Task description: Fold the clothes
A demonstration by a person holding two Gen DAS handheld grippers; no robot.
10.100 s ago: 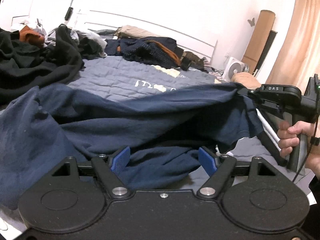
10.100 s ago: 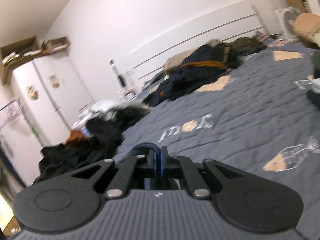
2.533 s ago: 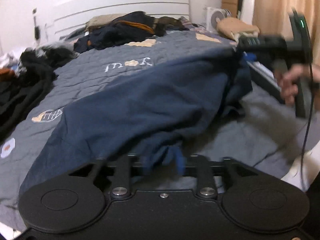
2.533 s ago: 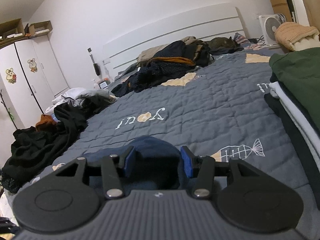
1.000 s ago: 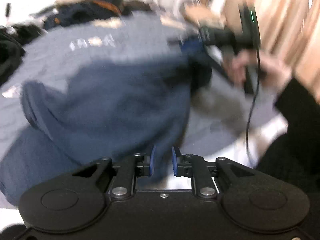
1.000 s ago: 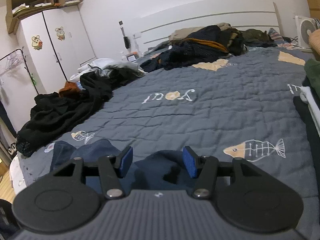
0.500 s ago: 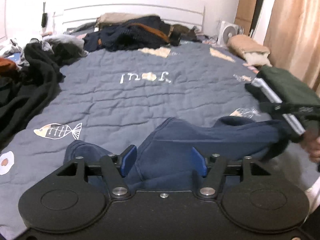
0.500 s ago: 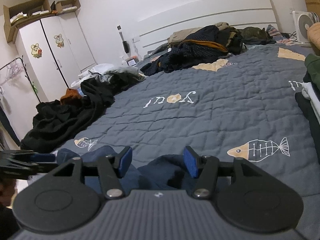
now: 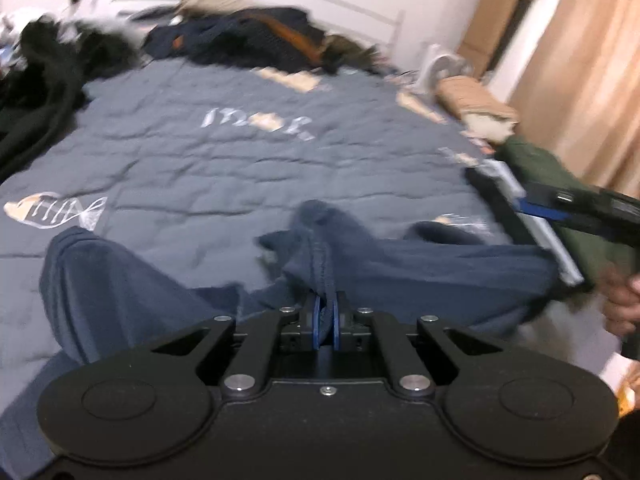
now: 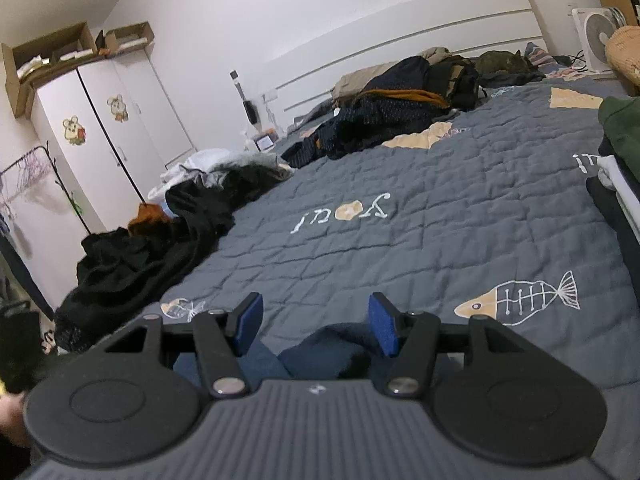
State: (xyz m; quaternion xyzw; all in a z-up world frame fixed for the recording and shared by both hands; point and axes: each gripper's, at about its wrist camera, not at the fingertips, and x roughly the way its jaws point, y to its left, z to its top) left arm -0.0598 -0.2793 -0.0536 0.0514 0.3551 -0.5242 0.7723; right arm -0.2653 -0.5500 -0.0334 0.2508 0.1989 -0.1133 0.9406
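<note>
Navy cloth (image 9: 420, 268) lies bunched on the quilted bedspread (image 9: 240, 168) directly ahead of and under the left gripper (image 9: 326, 322), whose blue pads have clamped onto a raised ridge of the fabric, the pinched fold rising straight out from between them. From that pinch the garment's long axis runs crosswise to the gripper's pointing line: one bulk trails off to its left as a rounded hump, the other stretches away to its right toward the right gripper (image 9: 540, 210), seen there held in a hand (image 9: 624, 304) at the frame's edge beside a stack of folded clothes (image 9: 560, 184). In the right wrist view the right gripper (image 10: 316, 328) stands wide, its pads apart with nothing pressed between them; the navy cloth (image 10: 320, 354) sits low beneath and just behind its fingertips, not gripped. So the left hand is the one with the hold, and any lift or carry across would seem to hinge on it, with the right needing to drop onto the far end first. Half a second earlier the left jaws were spread wide around the same bunch; now they are closed on it, and the view has tipped lower and nearer the cloth, while the right gripper's spread looks unchanged.
</note>
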